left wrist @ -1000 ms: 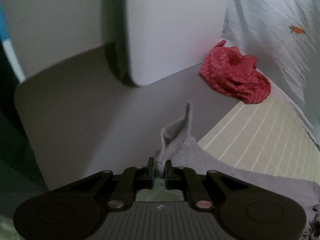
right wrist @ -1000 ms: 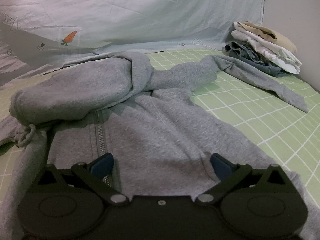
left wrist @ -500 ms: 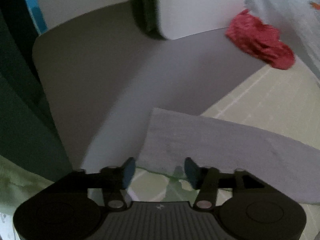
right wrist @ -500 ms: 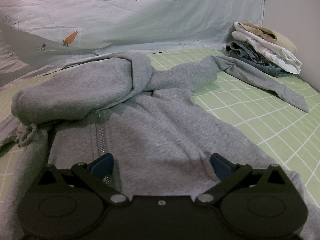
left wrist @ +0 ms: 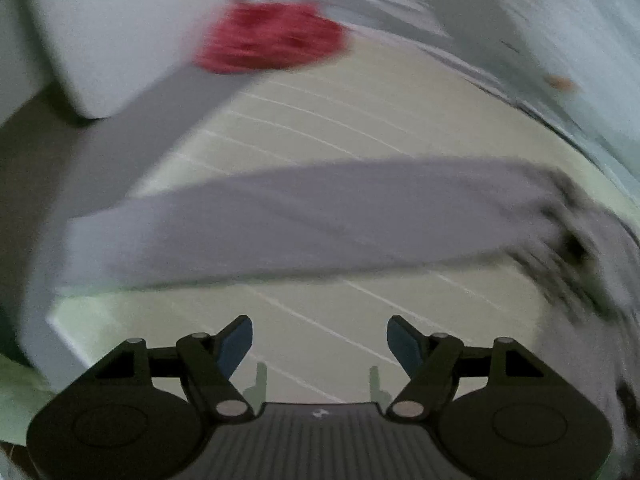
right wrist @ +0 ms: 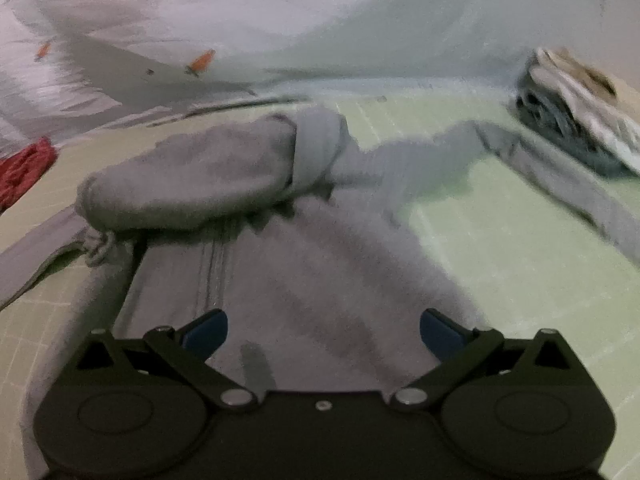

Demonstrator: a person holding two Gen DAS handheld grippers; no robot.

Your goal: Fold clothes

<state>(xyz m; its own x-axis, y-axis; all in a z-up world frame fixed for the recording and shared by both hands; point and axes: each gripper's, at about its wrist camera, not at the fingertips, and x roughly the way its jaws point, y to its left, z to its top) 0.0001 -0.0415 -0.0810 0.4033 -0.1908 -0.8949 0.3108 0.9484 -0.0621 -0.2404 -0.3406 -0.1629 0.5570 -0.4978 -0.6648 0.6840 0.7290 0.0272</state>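
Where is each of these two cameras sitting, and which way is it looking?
Left wrist view: sits on the left gripper, looking forward and down at the grey hoodie's stretched-out sleeve, the checked bed sheet and a red garment; only its own opening, empty jaws show.
Right wrist view: sits on the right gripper, looking along the hoodie toward a stack of folded clothes; only its own open jaws show.
Shared: hoodie, sheet, red garment. No hand or sleeve shows.

A home bedroom is indicated by a bed covered in a pale green grid-patterned sheet (right wrist: 500, 216), with a carrot-printed light quilt (right wrist: 240, 20) bunched at twelve o'clock and a stack of folded clothes (right wrist: 580, 128) at two o'clock.
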